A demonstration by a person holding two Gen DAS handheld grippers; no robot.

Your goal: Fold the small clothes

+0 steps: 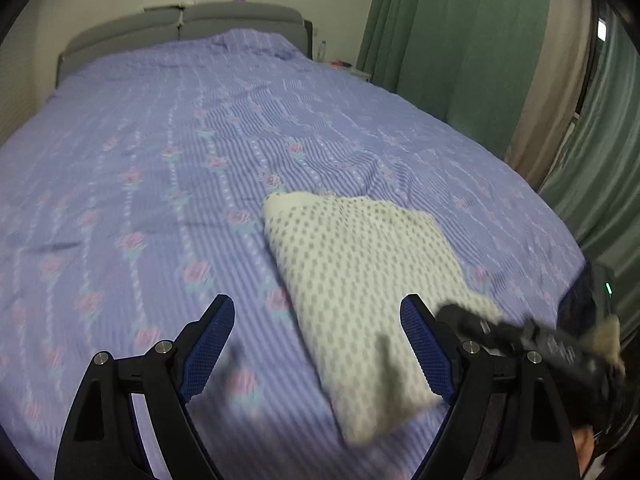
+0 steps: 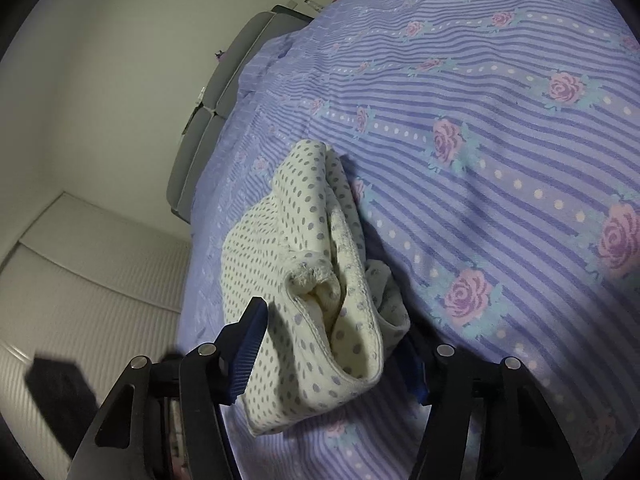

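A folded cream garment with grey dots [image 1: 360, 264] lies on the purple rose-striped bedsheet [image 1: 160, 168], near the bed's front right. My left gripper [image 1: 318, 302] is open and hovers over the garment's near left edge, with nothing pinched between its blue pads. My right gripper [image 1: 472, 316] shows blurred at the garment's near right corner. In the right wrist view the garment [image 2: 296, 232] bunches up between the jaws of my right gripper [image 2: 332, 328]. The left pad touches the cloth, and the cloth hides most of the right pad.
A grey padded headboard [image 1: 180, 24] closes the bed's far end. Green curtains [image 1: 460, 40] hang along the right side, and a small stand with items [image 1: 344, 66] sits by the far corner. White ribbed panels [image 2: 80, 280] stand beyond the bed edge.
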